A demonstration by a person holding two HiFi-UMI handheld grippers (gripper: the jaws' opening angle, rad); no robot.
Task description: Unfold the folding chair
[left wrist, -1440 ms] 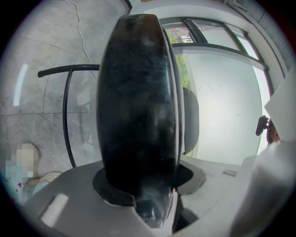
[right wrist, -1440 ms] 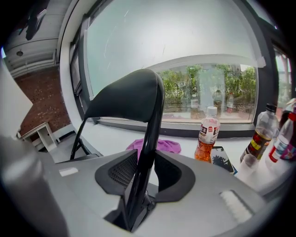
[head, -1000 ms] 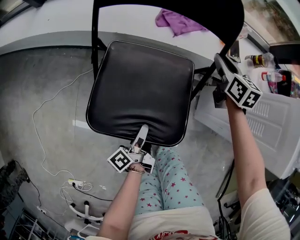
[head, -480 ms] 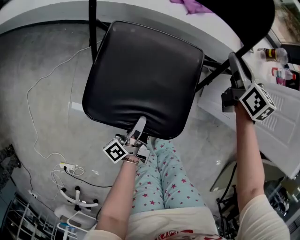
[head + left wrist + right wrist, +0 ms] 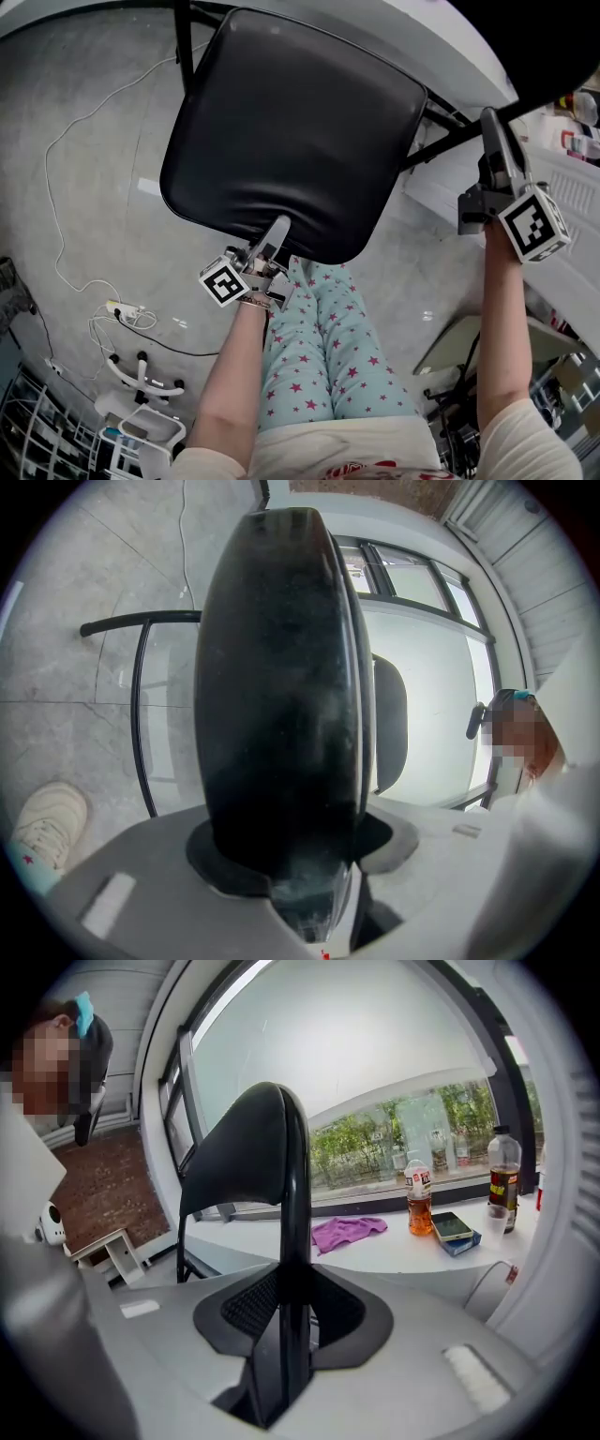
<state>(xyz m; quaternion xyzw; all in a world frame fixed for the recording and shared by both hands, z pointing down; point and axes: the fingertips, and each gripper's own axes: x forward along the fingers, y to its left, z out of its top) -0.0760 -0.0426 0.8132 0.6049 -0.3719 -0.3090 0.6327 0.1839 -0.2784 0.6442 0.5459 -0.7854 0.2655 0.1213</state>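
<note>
The chair (image 5: 291,131) stands on the grey floor (image 5: 84,169) just ahead of the person's knees (image 5: 319,347), black seat (image 5: 277,696) facing up and backrest (image 5: 248,1138) at the head view's top right. The left gripper (image 5: 272,242) is clamped on the seat's front edge, its jaws kept apart only by the padding. The right gripper (image 5: 489,127) is closed on the thin black tube (image 5: 292,1241) beside the backrest. A white cable (image 5: 56,206) trails over the floor at left. Beyond, a sill (image 5: 394,1255) holds 1 purple cloth (image 5: 347,1232) and 2 bottles (image 5: 419,1199).

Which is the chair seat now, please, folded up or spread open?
Spread open: the seat faces up, apart from the backrest, the left gripper clamping its front edge.
</note>
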